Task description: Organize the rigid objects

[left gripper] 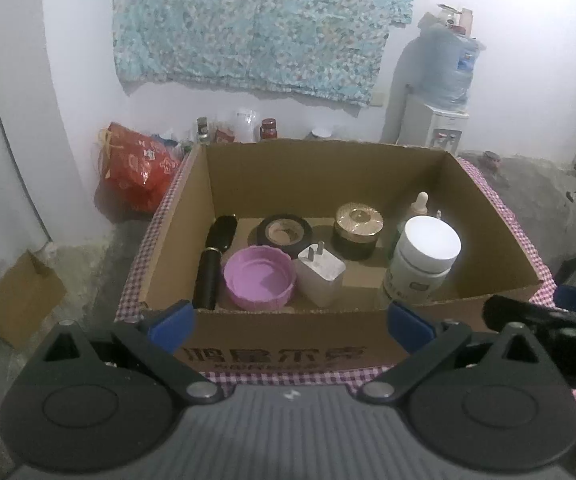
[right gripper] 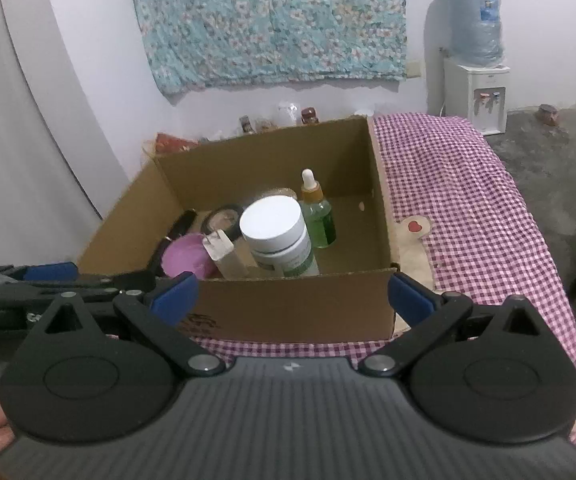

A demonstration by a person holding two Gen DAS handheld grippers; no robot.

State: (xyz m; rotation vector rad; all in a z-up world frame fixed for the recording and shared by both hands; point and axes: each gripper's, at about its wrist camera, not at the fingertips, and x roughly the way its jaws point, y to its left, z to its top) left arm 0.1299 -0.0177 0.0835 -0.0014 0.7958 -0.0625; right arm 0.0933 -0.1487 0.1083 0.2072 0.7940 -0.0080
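Note:
An open cardboard box (left gripper: 224,184) (right gripper: 380,208) sits on a purple checked cloth. It holds a white-capped pill bottle (left gripper: 424,260) (right gripper: 278,236), a green dropper bottle (right gripper: 320,212), a white charger plug (left gripper: 322,278) (right gripper: 224,254), a pink lid (left gripper: 258,278) (right gripper: 186,260), a black tape roll (left gripper: 284,232), a gold-lidded black jar (left gripper: 358,230) and a black brush (left gripper: 212,268). My left gripper (left gripper: 290,326) is open and empty just before the box's near wall. My right gripper (right gripper: 292,300) is open and empty at the same wall, to the right.
The checked cloth (right gripper: 468,200) stretches right of the box. A water dispenser (right gripper: 480,92) stands at the back right. A red bag (left gripper: 140,164) and jars sit against the wall behind the box. A cardboard piece (left gripper: 20,300) lies on the floor at left.

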